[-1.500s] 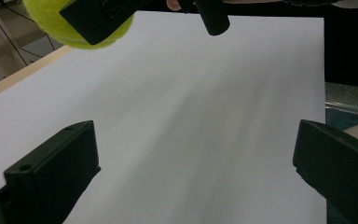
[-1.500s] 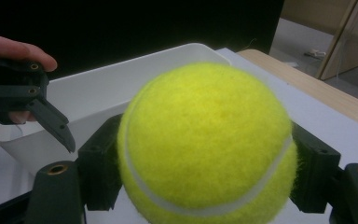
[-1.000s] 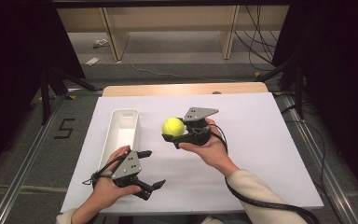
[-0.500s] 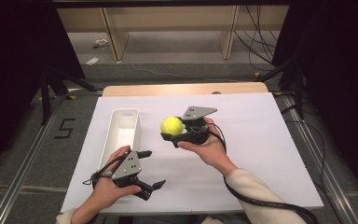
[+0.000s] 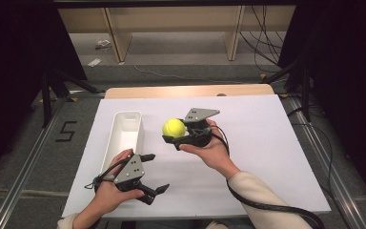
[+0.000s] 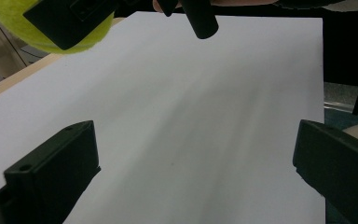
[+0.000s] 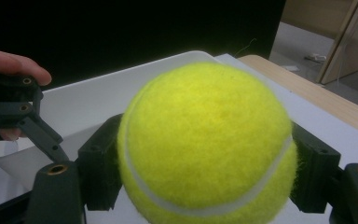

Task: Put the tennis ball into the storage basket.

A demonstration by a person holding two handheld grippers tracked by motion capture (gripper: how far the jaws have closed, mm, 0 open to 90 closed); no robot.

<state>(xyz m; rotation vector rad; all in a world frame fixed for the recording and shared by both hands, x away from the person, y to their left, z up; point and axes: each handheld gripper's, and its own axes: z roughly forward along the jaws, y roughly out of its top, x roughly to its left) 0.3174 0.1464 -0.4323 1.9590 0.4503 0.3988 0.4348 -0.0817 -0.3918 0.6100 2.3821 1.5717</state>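
The right gripper (image 5: 172,134) was raised in the right hand (image 5: 210,147), jaws clamped. The left gripper (image 5: 155,172) sat low, jaws spread wide.

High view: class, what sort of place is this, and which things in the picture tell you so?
Probably a lab or test workshop set up for recording. A white table stands on a bare grey floor with a taped numeral, metal rails alongside, loose cables, and black curtains at the sides.

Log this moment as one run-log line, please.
right gripper: shut on yellow felt tennis ball, held above table | left gripper: open, holding nothing | white rectangular plastic bin: left of ball
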